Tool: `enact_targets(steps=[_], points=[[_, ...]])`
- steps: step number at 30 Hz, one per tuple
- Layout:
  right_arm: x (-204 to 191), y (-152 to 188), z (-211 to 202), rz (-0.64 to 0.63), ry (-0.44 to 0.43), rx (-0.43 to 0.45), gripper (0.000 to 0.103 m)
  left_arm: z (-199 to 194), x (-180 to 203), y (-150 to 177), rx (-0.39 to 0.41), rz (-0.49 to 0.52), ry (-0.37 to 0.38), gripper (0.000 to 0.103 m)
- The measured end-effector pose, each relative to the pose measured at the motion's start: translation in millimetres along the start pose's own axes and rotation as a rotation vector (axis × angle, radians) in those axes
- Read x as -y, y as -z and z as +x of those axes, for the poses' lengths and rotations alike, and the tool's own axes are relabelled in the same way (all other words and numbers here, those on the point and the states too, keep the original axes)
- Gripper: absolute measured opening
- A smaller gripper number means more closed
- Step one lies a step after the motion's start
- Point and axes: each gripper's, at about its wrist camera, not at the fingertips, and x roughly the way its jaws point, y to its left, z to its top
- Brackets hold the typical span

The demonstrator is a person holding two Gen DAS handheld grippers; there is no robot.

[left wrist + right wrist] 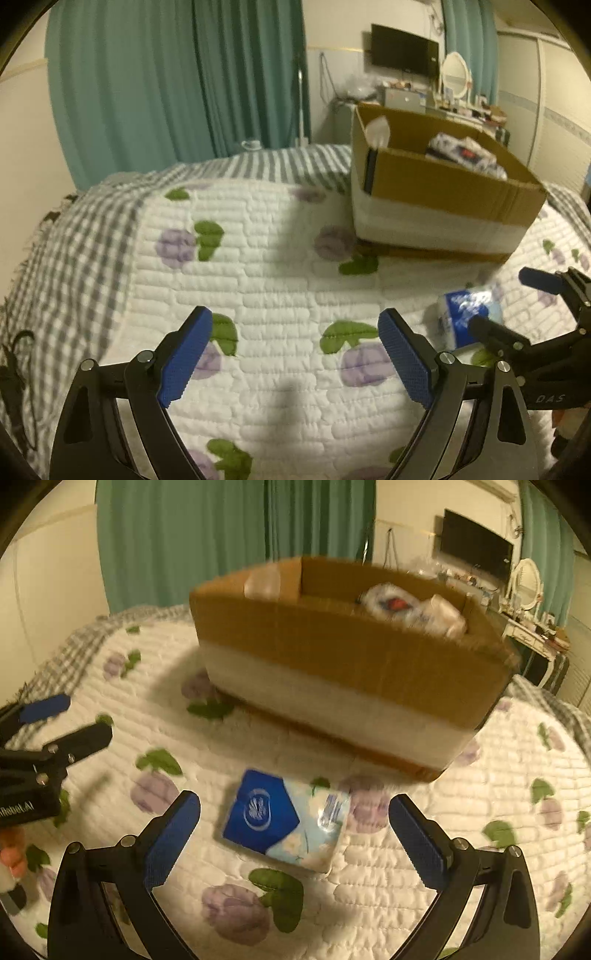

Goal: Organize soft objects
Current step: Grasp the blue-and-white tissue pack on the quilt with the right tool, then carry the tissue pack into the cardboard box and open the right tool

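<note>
A blue and white soft tissue pack (286, 819) lies on the quilted bed, just in front of a cardboard box (332, 653). My right gripper (295, 823) is open and hovers over the pack, one finger on each side, not touching it. The pack also shows in the left wrist view (467, 314), with the right gripper (506, 302) around it. My left gripper (295, 336) is open and empty over bare quilt, left of the pack. The box (443, 181) holds several soft packs (465, 151).
The bed has a white quilt with purple flowers (258, 258) over a grey checked sheet (74, 240). Green curtains (166, 74) hang behind. A cluttered dresser with mirror (454, 74) and a TV (404, 50) stand at the back right.
</note>
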Motion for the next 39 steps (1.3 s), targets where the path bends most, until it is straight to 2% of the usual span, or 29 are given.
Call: enact_targets(steps=[6, 8, 15, 20, 28, 33, 39], points=[[-4, 11, 21, -0.059, -0.017, -0.044, 0.103, 24, 0, 15, -0.090, -0.025, 0.008, 0.092], [-3, 10, 25, -0.058, -0.018, -0.042, 0.102, 25, 4, 17, -0.093, -0.020, 0.004, 0.092], [1, 7, 27, -0.044, -0.035, -0.037, 0.085, 25, 15, 23, -0.098, -0.004, -0.010, 0.092], [1, 6, 17, -0.040, -0.048, -0.021, 0.082, 25, 19, 23, -0.104, 0.002, -0.029, 0.092], [5, 3, -27, -0.009, -0.041, 0.044, 0.082, -1, 24, 15, -0.067, 0.007, -0.050, 0.092], [4, 7, -59, -0.003, -0.031, 0.059, 0.082, -36, 30, 2, 0.004, 0.015, -0.056, 0.092], [3, 0, -116, -0.002, -0.014, 0.128, 0.082, -81, 38, -17, 0.077, 0.014, -0.040, 0.092]])
